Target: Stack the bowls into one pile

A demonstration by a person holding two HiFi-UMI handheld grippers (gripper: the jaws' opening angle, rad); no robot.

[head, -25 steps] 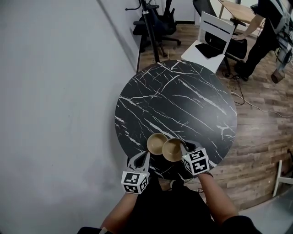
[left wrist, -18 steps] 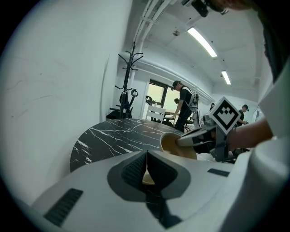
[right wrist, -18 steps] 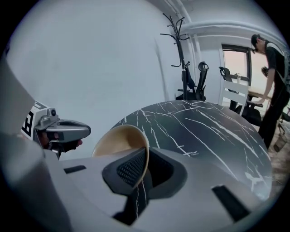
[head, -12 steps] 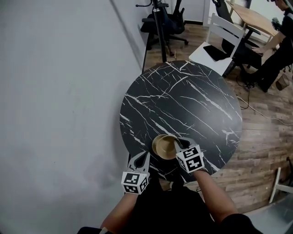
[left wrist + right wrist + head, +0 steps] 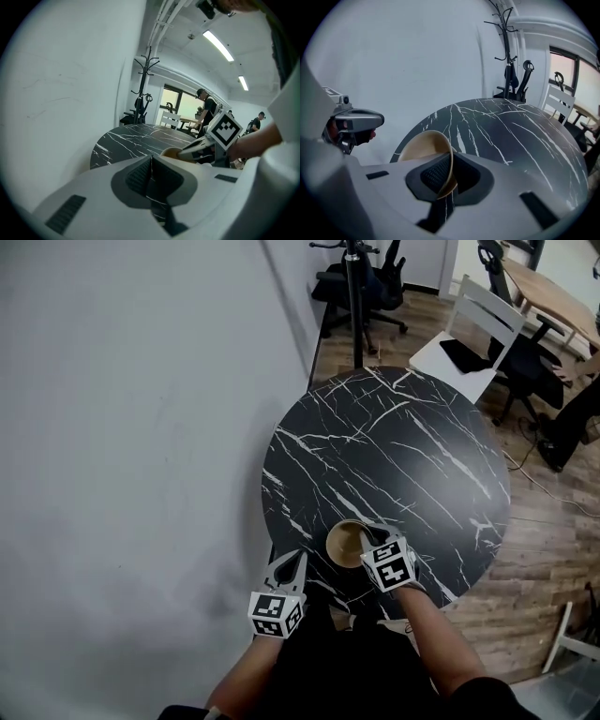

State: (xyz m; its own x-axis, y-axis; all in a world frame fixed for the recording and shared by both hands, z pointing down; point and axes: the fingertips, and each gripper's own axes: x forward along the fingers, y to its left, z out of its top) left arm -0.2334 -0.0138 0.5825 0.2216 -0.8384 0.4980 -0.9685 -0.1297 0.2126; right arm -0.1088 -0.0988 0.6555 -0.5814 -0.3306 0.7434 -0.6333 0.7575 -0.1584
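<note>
r gripper [image 5: 362,533] seating bowl [image 5: 344,543] on pile, pinching rim, jaws just easing apart; l gripper [image 5: 298,560] closed, empty. next - releasing cleanly.

Even, bright indoor light comes from long white ceiling strip lights [image 5: 218,45] and a daylit window [image 5: 567,75], with only soft shadows. Both gripper views bend strongly into dark round corners, and the grey left gripper [image 5: 151,159] looks soft close to the lens.

I could not resolve whether the bowl [image 5: 343,542] was single or nested; its near rim was covered.
</note>
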